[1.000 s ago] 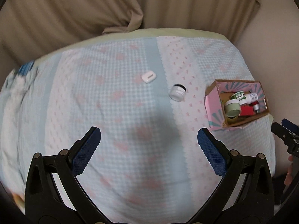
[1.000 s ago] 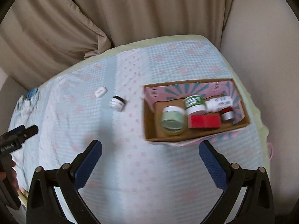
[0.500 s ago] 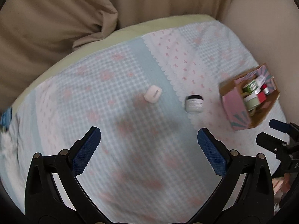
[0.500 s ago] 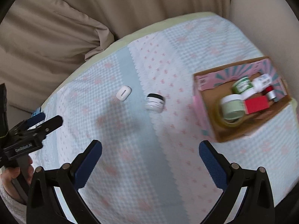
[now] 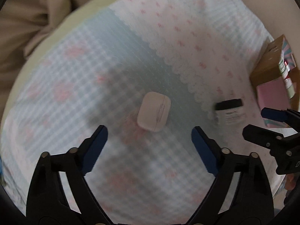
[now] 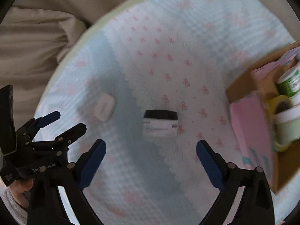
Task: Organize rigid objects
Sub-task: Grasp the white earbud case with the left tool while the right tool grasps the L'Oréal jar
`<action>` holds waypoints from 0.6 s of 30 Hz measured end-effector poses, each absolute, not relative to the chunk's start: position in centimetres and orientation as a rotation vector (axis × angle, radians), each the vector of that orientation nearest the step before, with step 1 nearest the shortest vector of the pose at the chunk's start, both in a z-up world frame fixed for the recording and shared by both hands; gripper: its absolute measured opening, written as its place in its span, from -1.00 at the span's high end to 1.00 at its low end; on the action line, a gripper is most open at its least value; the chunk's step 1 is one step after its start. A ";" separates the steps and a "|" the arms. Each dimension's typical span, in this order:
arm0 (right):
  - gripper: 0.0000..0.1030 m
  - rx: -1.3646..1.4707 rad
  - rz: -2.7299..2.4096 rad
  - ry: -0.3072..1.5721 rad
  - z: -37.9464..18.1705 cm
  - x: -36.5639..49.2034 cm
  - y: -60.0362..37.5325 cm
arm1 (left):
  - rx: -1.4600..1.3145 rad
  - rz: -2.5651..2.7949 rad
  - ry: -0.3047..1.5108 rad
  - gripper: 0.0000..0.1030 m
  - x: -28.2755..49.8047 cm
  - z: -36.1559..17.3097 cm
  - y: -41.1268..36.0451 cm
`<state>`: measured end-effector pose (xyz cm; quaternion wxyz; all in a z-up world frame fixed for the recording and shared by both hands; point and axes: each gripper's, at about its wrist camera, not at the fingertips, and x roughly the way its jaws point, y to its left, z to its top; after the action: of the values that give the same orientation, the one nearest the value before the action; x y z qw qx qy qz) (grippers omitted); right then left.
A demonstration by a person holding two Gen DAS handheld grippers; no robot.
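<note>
A small white rounded case (image 5: 153, 111) lies on the checked cloth just ahead of my left gripper (image 5: 149, 131), whose jaws are closing with nothing pressed between the pads. A white jar with a black lid (image 6: 160, 123) stands ahead of my right gripper (image 6: 151, 144); its jaws are also closing, short of the jar. Each view shows the other tool: the right gripper (image 5: 258, 122) beside the jar (image 5: 229, 110), the left gripper (image 6: 69, 121) below the case (image 6: 104, 107). Both views are blurred.
A cardboard box with pink walls (image 6: 249, 123) at the right holds a green-labelled jar (image 6: 288, 82), a tape roll (image 6: 279, 103) and a pale jar (image 6: 288, 123). Beige fabric (image 6: 37, 46) lies beyond the cloth's far edge. A hand (image 6: 20, 185) grips the left tool.
Both grippers have dropped close to the cloth; the case and jar now loom large ahead of them. The jaws of both have narrowed, and the box has slid to the right edge.
</note>
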<state>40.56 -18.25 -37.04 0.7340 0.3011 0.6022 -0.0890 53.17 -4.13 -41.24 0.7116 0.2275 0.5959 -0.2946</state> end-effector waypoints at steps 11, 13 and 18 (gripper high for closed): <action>-0.47 0.790 -0.239 1.382 -43.2 41.7 -19.2 | 0.591 -0.691 1.346 -0.56 53.4 -47.8 -6.6; -0.41 0.785 -0.239 1.386 -43.5 41.9 -19.0 | 0.587 -0.694 1.335 -0.56 53.4 -47.9 -6.8; -0.01 0.769 -0.243 1.369 -43.3 42.2 -18.7 | 0.582 -0.694 1.320 0.11 53.7 -47.6 -7.1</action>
<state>42.23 -18.68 -43.31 0.7008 0.3452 0.6146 -0.1092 53.67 -7.13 -47.59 0.6965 0.2608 0.5917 -0.3111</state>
